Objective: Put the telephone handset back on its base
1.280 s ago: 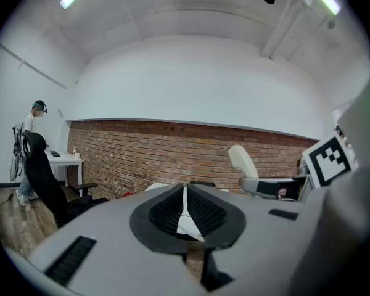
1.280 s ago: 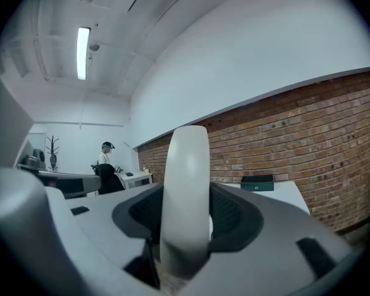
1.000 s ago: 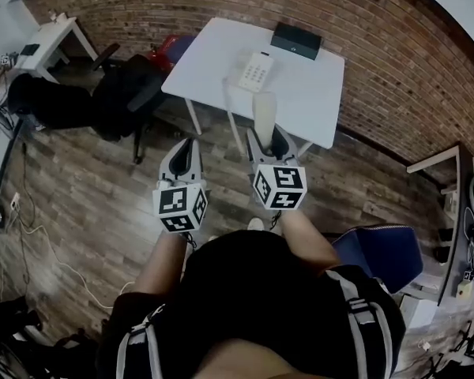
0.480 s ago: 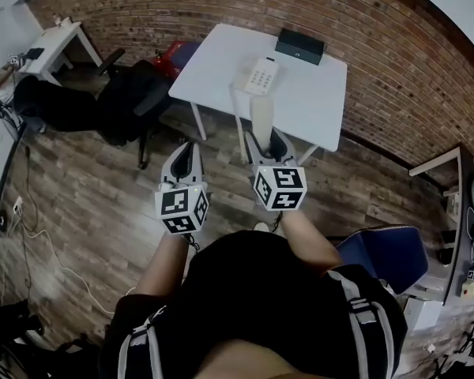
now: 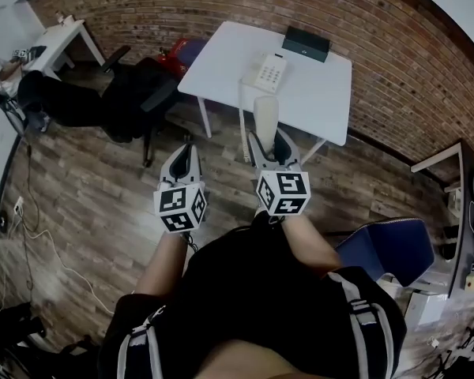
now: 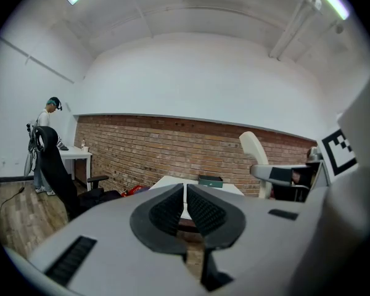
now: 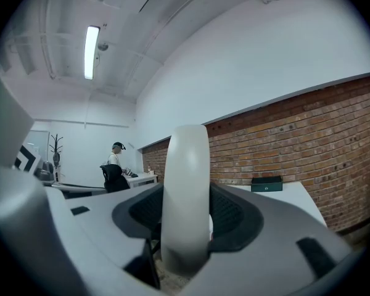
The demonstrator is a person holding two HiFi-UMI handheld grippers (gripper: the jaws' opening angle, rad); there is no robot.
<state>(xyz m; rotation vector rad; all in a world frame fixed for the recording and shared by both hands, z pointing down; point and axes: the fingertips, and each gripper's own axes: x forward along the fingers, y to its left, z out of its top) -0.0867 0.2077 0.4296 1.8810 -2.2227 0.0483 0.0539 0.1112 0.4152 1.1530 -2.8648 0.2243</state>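
With the right tongs [image 5: 267, 138] pinching the handset [image 5: 265, 113] and the left tongs [image 5: 183, 153] pressed together, align the handset above the base [image 5: 269, 73], then lower level.

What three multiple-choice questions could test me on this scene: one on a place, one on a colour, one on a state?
1. Where does the telephone base stand?
A. on the floor
B. on the white table
C. on a chair

2. What colour is the handset?
A. black
B. red
C. cream-white

3. How is the left claw?
A. shut, empty
B. wide open
C. shut on a cup

Answers:
1. B, the head view shows the base on the tabletop.
2. C, it shows pale between the jaws of the right claw.
3. A, its jaws meet with nothing between them.
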